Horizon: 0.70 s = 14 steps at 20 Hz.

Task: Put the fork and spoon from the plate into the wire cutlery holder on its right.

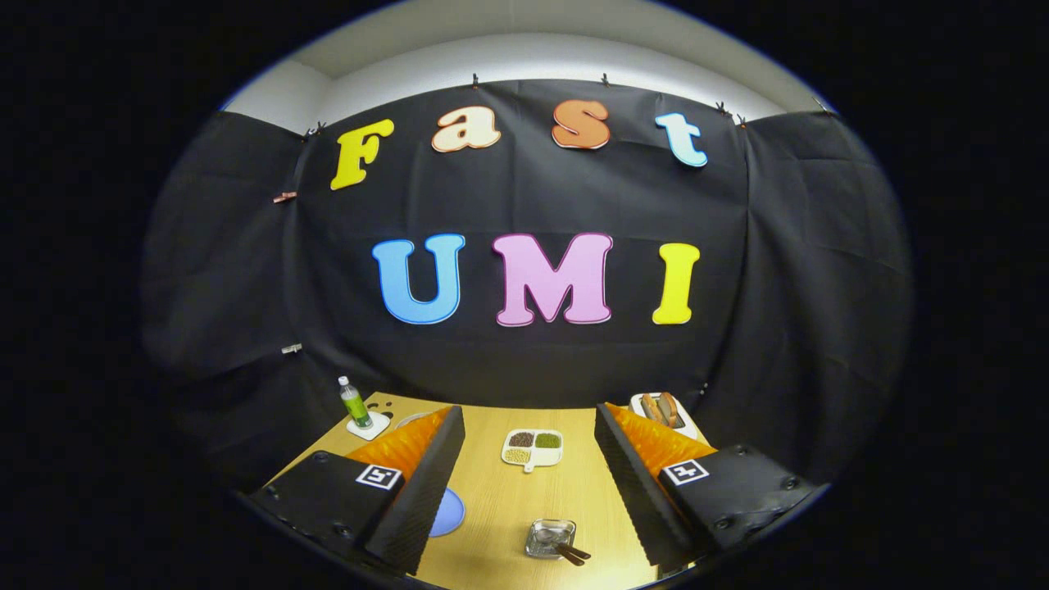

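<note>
I see a smooth, matt wooden table [500,500], a shiny metal holder [549,538], a clear plastic bottle [354,401], and a glossy white divided dish [533,448].

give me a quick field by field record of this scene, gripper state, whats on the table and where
gripper: gripper open, fingers wide apart, nothing between them, raised above the table
table: wooden table
between the fingers, near: small metal holder with brown-handled utensils leaning out of it
between the fingers, farther: white divided dish holding grains or beans
by left finger: blue plate, partly hidden behind that finger
far left: green bottle upright on a white coaster
far right: white tray with brownish items, too small to identify
</note>
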Each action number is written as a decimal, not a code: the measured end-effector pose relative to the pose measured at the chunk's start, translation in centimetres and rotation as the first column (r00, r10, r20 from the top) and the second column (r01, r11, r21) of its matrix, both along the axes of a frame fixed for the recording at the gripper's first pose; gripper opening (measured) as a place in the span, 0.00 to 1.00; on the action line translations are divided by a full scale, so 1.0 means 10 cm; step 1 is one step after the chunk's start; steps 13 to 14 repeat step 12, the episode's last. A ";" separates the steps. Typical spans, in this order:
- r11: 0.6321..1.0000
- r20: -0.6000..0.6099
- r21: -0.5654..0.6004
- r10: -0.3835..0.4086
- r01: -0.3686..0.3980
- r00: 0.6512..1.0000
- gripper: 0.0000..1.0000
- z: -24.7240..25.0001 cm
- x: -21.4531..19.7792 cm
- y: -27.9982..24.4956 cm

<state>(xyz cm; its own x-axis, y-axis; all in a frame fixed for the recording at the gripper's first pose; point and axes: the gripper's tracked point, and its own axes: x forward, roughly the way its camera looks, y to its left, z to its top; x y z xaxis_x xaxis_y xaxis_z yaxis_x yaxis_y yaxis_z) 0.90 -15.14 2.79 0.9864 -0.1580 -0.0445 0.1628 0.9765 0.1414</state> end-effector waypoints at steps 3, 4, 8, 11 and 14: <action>1.000 0.008 -0.030 0.002 -0.002 1.000 0.99 -0.01 -0.01 0.10; 0.999 0.008 -0.039 0.002 -0.002 1.000 0.99 -0.02 -0.01 0.12; 0.998 0.010 -0.060 0.006 -0.006 1.000 0.99 -0.03 0.01 0.26; 0.999 0.016 -0.052 0.017 -0.017 1.000 0.98 0.02 0.05 0.32; 0.999 0.017 -0.052 0.018 -0.017 1.000 0.98 0.03 0.06 0.33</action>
